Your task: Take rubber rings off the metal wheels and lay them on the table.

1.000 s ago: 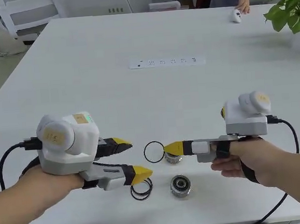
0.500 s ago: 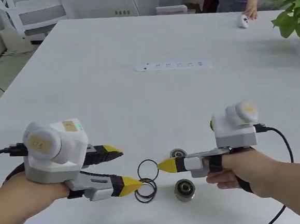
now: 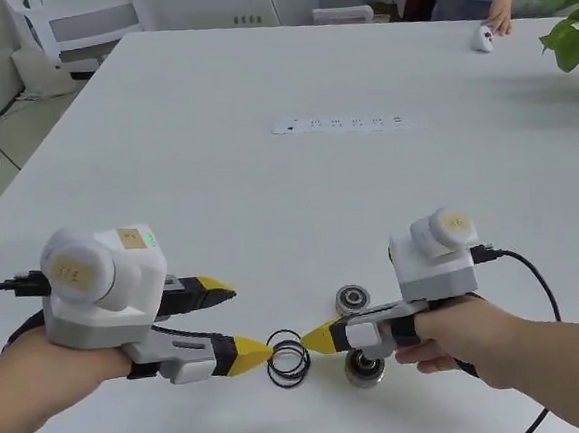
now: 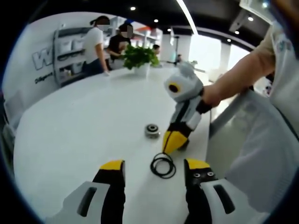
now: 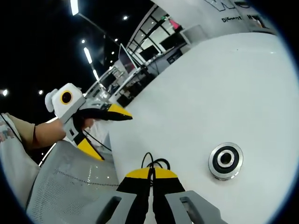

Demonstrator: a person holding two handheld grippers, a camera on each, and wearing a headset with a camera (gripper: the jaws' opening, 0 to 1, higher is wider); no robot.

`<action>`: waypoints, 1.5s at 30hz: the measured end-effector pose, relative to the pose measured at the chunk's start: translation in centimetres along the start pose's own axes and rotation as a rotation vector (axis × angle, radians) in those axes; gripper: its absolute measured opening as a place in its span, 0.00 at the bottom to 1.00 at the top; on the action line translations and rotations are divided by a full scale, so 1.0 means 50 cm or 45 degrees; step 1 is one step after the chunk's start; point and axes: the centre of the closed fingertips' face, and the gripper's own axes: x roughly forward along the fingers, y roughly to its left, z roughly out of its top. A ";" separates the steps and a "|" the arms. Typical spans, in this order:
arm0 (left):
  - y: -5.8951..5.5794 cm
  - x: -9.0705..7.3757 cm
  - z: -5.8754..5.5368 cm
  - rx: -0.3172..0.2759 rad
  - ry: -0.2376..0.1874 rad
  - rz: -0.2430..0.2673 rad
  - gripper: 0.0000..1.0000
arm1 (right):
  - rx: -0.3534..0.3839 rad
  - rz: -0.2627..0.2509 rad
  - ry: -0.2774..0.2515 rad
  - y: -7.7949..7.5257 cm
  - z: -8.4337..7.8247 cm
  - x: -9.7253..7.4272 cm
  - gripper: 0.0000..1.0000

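Lowers rubber ring (image 5: 160,162) from mid-air onto ring pile (image 3: 289,361) on the counter (image 3: 268,198) — with right claw (image 3: 314,340) clenched on it, left claw (image 3: 240,323) released. Leaves only the release.

Rig: left tongs (image 3: 240,323), a white-and-grey boxy housing with a round tan label, a small green light and black jaws tipped yellow. The right tongs (image 3: 314,340) have the same build and colours. A black cable (image 3: 14,287) leaves each housing's rear. Short pale sleeve (image 5: 10,131) on the left arm.
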 end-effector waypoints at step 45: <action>-0.002 -0.021 0.039 0.004 -0.038 0.010 0.53 | -0.307 -0.108 -0.220 0.028 0.077 -0.115 0.49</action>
